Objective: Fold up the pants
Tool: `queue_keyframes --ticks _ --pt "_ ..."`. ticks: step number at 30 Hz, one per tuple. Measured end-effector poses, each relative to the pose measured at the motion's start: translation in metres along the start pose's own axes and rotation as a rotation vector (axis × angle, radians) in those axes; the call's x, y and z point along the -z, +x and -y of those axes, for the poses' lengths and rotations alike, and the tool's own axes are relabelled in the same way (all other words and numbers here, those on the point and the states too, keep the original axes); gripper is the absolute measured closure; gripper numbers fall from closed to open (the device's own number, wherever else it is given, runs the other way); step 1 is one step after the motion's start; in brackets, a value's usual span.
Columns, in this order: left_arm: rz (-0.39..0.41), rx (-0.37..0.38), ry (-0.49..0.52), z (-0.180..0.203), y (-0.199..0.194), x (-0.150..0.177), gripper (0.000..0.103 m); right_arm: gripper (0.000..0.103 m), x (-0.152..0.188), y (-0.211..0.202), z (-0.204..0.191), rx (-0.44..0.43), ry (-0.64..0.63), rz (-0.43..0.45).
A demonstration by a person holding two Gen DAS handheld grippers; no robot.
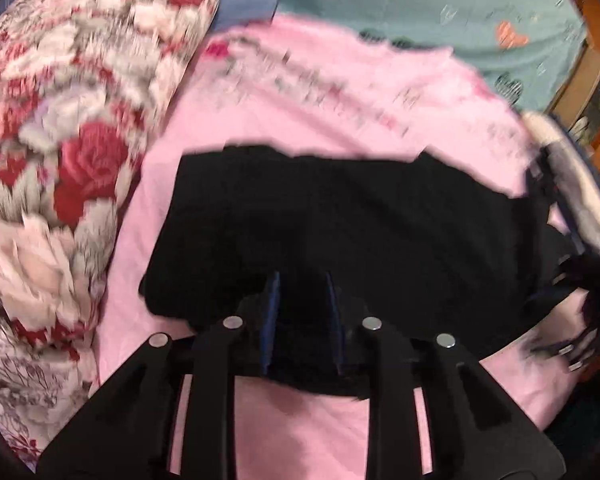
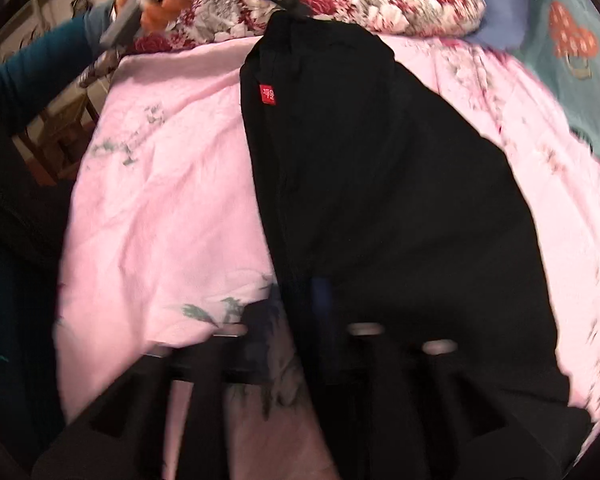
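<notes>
- Right now your left gripper [image 1: 302, 280] sits low over the near edge of the black fabric pants [image 1: 340, 220], its two blue-edged fingers [image 1: 273, 300] a narrow gap apart with the dark cloth lying between and under them; the pads do not visibly pinch it, so I read the gripper as slightly open.
- Your right gripper [image 2: 296, 308] is blurred and largely lost against the same black cloth (only one bluish finger [image 2: 321, 300] shows clearly), so I cannot tell from the right wrist view how its jaws stand or whether they hold anything.
- Those pants lie folded into a broad dark slab on the pale pink bedspread with faint flower print [image 1: 300, 80], which covers the bed; in the right wrist view a small red size label [image 2: 268, 94] shows near the far left corner of the cloth.
- Beside the pants, on the left of the left wrist view, rests a bulky quilt printed with red and white roses [image 1: 60, 120], touching the pink spread.
- Beyond the pink spread lies a teal sheet with orange heart shapes [image 1: 480, 12].
- At the top left of the right wrist view, your left hand [image 2: 156, 4] grips its grey handle, with a teal sleeve [image 2: 32, 64] running back along the arm.
</notes>
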State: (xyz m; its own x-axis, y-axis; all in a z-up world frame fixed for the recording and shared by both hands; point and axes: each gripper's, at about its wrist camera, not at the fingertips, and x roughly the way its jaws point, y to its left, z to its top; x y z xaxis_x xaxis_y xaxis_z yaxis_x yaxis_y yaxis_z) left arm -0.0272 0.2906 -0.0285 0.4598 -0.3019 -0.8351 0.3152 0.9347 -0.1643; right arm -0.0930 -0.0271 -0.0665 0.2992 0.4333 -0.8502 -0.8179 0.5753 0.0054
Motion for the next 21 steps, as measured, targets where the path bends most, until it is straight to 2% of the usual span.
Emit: queue_keyframes --ticks 2,3,6,8,9,12,15,16,18,21 --pt "-0.048 -0.017 -0.011 -0.008 0.010 0.012 0.081 0.042 0.009 -0.026 0.015 -0.007 0.058 0.054" --pt "-0.035 -0.012 -0.010 -0.012 0.009 0.019 0.081 0.042 0.015 -0.041 0.026 0.022 0.091 0.079" --pt "-0.018 0.009 -0.017 -0.016 -0.003 0.029 0.081 0.042 0.044 -0.100 0.091 0.181 0.283 0.140" --pt "0.001 0.005 -0.015 -0.014 -0.014 0.030 0.081 0.041 0.074 -0.141 0.152 0.288 0.488 0.134" --pt "0.008 0.001 -0.014 -0.011 -0.017 0.029 0.080 0.041 0.093 -0.161 0.186 0.388 0.595 0.125" --pt "0.045 0.014 0.021 0.012 -0.030 0.018 0.071 0.041 0.139 -0.195 0.259 0.528 0.824 0.099" --pt "0.047 0.049 0.104 0.052 -0.023 0.005 0.063 0.044 0.174 -0.201 0.312 0.575 0.992 0.072" --pt "0.036 0.061 0.132 0.067 -0.017 0.002 0.061 0.053 0.188 -0.198 0.328 0.567 1.041 0.059" --pt "0.005 0.079 0.182 0.096 -0.002 -0.003 0.061 0.061 0.198 -0.182 0.352 0.538 1.116 0.017" --pt "-0.058 0.133 0.222 0.129 0.022 -0.006 0.061 0.062 0.195 -0.157 0.362 0.521 1.147 -0.053"
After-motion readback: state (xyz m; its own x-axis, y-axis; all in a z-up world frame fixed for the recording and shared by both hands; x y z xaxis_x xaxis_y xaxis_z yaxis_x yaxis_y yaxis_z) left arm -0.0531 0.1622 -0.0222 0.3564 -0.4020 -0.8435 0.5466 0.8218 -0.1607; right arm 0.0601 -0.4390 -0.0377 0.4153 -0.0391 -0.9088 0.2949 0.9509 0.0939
